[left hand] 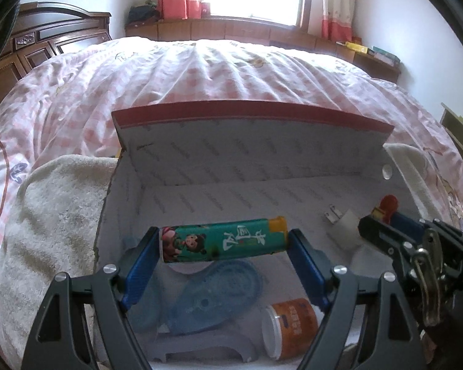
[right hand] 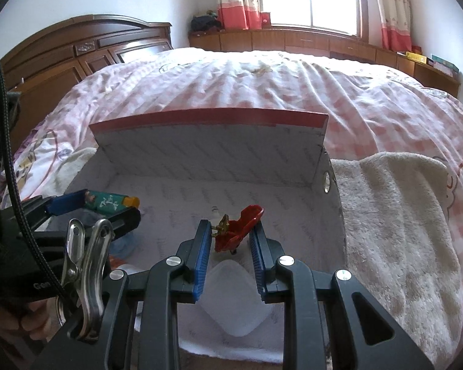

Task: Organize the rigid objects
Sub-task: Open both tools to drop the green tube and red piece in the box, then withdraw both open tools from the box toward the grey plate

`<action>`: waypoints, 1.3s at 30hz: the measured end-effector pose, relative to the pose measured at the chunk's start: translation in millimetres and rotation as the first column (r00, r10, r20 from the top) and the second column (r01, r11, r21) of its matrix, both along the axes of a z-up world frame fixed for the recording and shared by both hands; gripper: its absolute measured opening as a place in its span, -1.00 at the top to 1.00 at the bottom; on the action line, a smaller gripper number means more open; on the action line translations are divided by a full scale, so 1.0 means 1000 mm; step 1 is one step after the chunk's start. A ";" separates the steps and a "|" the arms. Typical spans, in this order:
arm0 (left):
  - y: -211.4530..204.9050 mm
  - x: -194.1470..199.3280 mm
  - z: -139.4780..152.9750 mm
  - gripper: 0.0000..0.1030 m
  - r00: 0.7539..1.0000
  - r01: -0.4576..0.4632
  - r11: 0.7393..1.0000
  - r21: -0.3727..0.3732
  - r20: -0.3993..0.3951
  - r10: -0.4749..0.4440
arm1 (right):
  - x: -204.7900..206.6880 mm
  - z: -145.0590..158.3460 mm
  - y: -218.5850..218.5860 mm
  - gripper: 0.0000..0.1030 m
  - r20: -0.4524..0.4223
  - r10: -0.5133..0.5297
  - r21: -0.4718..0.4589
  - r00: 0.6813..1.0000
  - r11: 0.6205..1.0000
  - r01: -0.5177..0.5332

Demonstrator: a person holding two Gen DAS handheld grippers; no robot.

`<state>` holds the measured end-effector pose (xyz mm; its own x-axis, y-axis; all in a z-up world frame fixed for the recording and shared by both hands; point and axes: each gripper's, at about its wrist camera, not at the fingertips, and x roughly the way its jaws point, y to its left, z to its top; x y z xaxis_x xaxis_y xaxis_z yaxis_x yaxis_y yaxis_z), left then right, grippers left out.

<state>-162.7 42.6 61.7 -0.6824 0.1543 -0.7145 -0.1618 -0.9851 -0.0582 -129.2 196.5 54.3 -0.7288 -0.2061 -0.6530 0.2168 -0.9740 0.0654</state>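
Over an open white cardboard box [left hand: 157, 166] set on a towel on a pink checked bed, the left gripper [left hand: 223, 245] grips a green cartoon-printed lighter [left hand: 222, 240] end to end between widely spread blue pads. Beside it, the right gripper [right hand: 230, 240], jaws nearly together, pinches a small red toy [right hand: 237, 229] above the box floor. Inside the box, beneath the lighter, lie a blue plastic dish [left hand: 213, 299] and an orange-labelled jar [left hand: 290, 326] on its side.

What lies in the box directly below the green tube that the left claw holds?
In the left wrist view, a translucent blue plastic case lies on the box floor under the green tube.
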 end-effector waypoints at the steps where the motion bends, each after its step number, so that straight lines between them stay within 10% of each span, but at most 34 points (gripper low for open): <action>1: 0.000 -0.001 -0.001 -0.65 1.000 -0.001 1.000 0.000 0.004 0.001 | -0.001 -0.001 0.000 0.50 0.003 0.000 0.001 1.000 1.000 0.000; 39: 0.002 0.000 -0.002 -0.66 1.000 -0.022 0.999 -0.029 0.014 0.022 | 0.006 0.000 -0.001 0.06 -0.014 -0.014 -0.040 1.000 0.999 0.013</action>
<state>-162.7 44.3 59.3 -0.6748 0.1190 -0.7283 -0.1396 -0.9897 -0.0324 -123.0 195.2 54.5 -0.7411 -0.2216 -0.6337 0.2048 -0.9736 0.1009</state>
